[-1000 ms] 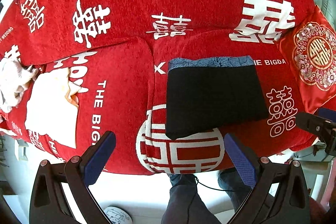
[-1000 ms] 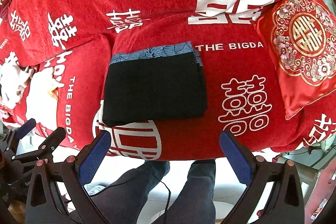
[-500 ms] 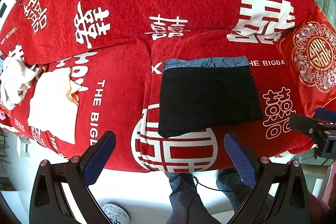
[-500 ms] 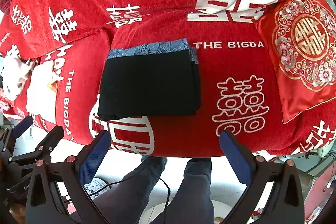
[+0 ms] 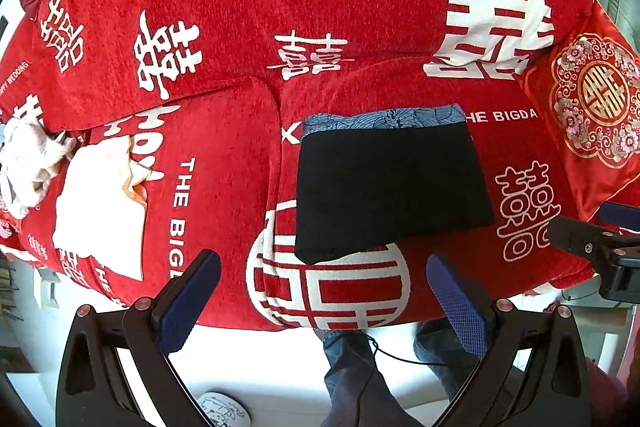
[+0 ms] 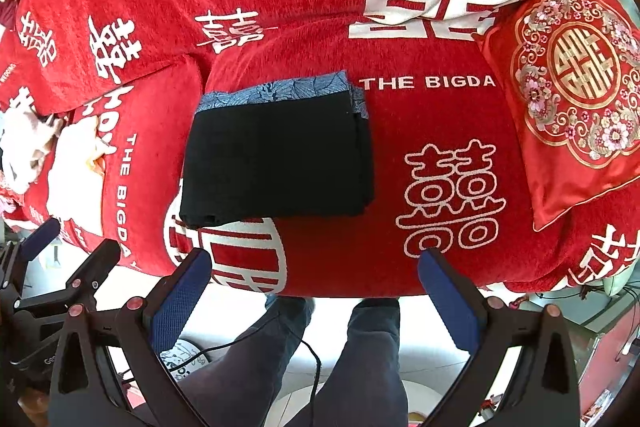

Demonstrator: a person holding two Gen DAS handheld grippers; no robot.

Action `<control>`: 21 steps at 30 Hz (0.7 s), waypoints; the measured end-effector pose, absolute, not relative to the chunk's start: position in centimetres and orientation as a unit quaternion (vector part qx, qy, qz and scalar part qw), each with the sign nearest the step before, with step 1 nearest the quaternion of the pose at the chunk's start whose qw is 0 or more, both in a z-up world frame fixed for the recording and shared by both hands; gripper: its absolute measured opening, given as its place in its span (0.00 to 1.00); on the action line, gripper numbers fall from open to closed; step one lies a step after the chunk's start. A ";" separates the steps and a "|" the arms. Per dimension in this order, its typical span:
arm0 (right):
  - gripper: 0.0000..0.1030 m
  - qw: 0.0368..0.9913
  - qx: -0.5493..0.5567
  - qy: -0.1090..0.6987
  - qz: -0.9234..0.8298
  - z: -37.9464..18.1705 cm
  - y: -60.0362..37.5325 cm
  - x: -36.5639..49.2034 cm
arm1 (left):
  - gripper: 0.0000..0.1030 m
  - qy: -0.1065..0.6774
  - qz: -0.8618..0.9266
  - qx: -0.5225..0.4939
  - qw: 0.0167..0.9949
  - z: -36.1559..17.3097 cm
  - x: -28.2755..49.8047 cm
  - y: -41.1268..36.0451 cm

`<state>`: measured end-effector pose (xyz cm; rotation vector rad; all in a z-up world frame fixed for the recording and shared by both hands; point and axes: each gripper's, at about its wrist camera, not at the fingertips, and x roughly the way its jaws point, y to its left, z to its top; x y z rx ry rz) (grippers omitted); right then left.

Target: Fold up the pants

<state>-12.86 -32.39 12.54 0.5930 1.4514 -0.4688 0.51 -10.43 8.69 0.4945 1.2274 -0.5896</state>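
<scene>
**Layout on the sofa**

Folded pants lie flat on the sofa seat, near its front edge, right of the seam between seat cushions. A cushion leans at the right end. Two cloths lie on the left seat cushion. Both grippers hang before the front edge, apart from the pants.

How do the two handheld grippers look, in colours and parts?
The left gripper and the right gripper look alike: black angular frames with round silver screw heads, and two long fingers faced with blue, finely dotted pads. A thin black cable hangs below. The person wears dark grey trousers.
</scene>
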 end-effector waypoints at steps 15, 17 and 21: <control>1.00 0.687 0.258 0.642 -0.219 13.2 -32.7 -12.9 | 1.00 0.557 -0.279 0.224 0.749 8.9 0.8 -10.9; 1.00 0.687 0.258 0.644 -0.218 13.2 -32.8 -12.8 | 1.00 0.558 -0.278 0.224 0.749 8.9 0.8 -10.9; 1.00 0.687 0.255 0.644 -0.219 13.3 -32.7 -12.9 | 1.00 0.559 -0.277 0.222 0.749 8.9 0.7 -11.0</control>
